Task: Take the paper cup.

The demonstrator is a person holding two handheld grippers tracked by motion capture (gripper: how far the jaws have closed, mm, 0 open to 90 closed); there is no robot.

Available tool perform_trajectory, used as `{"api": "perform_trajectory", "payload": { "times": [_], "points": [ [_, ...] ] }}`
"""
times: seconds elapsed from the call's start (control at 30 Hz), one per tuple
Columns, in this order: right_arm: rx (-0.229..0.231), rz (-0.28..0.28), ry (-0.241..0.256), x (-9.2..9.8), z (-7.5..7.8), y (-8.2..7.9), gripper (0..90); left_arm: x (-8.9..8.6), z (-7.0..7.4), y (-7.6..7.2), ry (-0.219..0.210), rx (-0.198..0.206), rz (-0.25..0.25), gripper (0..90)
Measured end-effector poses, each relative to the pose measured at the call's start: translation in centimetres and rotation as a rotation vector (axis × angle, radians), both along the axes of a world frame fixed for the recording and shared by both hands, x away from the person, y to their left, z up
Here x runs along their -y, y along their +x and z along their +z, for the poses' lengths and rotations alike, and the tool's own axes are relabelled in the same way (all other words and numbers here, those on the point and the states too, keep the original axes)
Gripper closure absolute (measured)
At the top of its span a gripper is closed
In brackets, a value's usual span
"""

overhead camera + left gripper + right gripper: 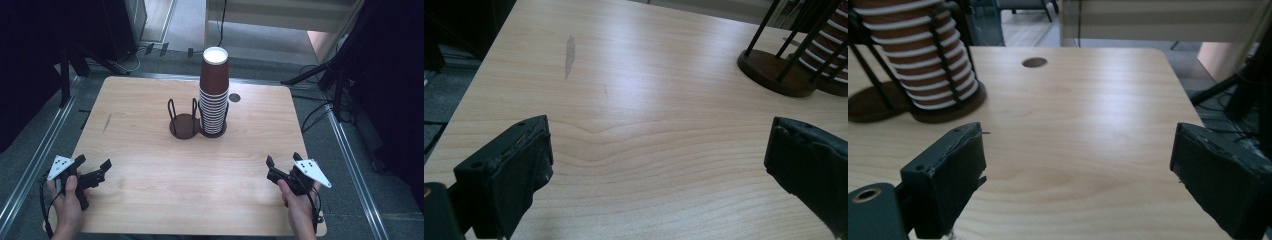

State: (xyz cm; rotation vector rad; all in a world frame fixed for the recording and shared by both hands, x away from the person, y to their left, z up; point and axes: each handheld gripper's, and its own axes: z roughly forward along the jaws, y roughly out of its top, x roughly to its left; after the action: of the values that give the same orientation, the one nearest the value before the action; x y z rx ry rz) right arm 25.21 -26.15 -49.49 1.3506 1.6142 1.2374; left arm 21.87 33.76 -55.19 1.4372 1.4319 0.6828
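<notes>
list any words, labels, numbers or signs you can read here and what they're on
None can be read. The stack of brown cups shows white rims and no print. The wire cup holder, the wooden table and the grey plates on the left tongs and the right tongs carry no lettering; the plates show small dark dots, not characters.

Bare table point(150, 190) ahead, cup stack point(214, 95) and rack point(183, 122) centre-back
</notes>
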Motion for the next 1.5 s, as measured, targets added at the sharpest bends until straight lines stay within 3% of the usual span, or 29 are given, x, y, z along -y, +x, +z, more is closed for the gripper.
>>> {"api": "perform_trajectory", "payload": {
  "times": [0.27,0.47,0.67,0.97,1.5],
  "points": [
    [0.019,0.043,0.004,-2.9,1.2,1.4,9.9,-0.4,-0.1,-0.5,-0.041,0.060,-0.024,0.0],
    [0.008,0.076,0.006,-5.4,1.8,2.8,9.3,-0.4,-0.1,-0.5,-0.040,0.052,-0.037,0.0],
    [0.014,0.107,0.019,-7.4,3.0,4.2,0.7,-0.2,0.0,-0.4,-0.018,0.042,-0.052,0.0],
    [0.016,0.136,0.048,-10.7,4.6,6.3,0.0,-0.3,0.0,-0.5,-0.023,0.038,-0.058,0.0],
    [0.083,0.166,0.060,-16.7,7.9,10.2,0.0,-0.2,-0.1,-0.5,-0.025,0.043,-0.071,0.0]
  ]
}}
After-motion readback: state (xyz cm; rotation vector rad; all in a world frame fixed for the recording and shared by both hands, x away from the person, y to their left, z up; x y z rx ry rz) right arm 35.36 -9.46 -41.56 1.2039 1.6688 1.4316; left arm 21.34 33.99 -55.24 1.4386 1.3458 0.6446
